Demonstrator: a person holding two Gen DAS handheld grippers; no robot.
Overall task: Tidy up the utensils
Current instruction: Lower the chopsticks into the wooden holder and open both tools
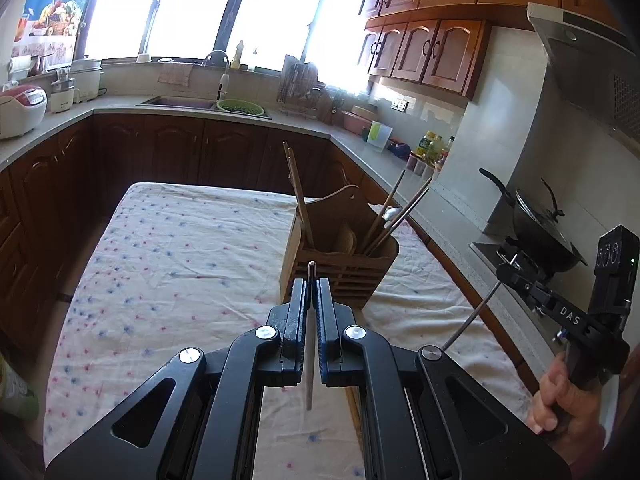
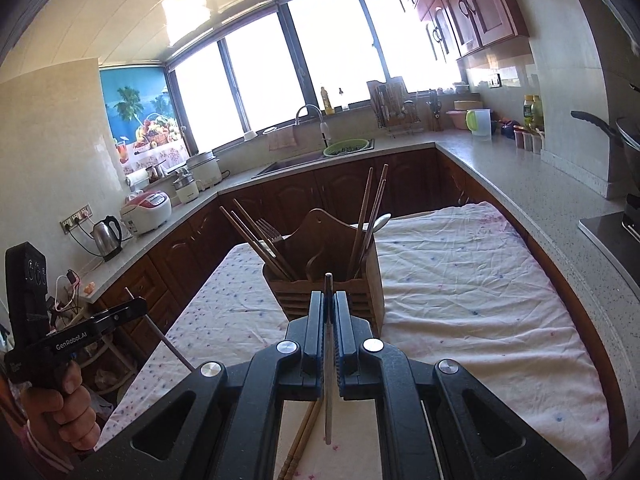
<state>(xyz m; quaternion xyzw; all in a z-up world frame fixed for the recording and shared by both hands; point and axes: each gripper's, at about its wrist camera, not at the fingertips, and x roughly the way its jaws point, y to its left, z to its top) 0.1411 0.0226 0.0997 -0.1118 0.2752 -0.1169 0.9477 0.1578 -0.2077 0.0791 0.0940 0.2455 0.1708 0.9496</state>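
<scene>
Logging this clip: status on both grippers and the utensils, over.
Left gripper shut on wooden chopstick. Right gripper shut on metal chopstick. Wooden holder ahead, partly filled. Two chopsticks left on cloth; path unobstructed.

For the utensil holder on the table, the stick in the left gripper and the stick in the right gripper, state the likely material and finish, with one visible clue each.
Utensil holder: probably wood or bamboo, smooth brown, with a visible grain and slatted front.
Stick in the left gripper: looks like a wooden chopstick, pale matte tan with a dark tip.
Stick in the right gripper: seemingly a metal chopstick, grey with a dull sheen.
</scene>
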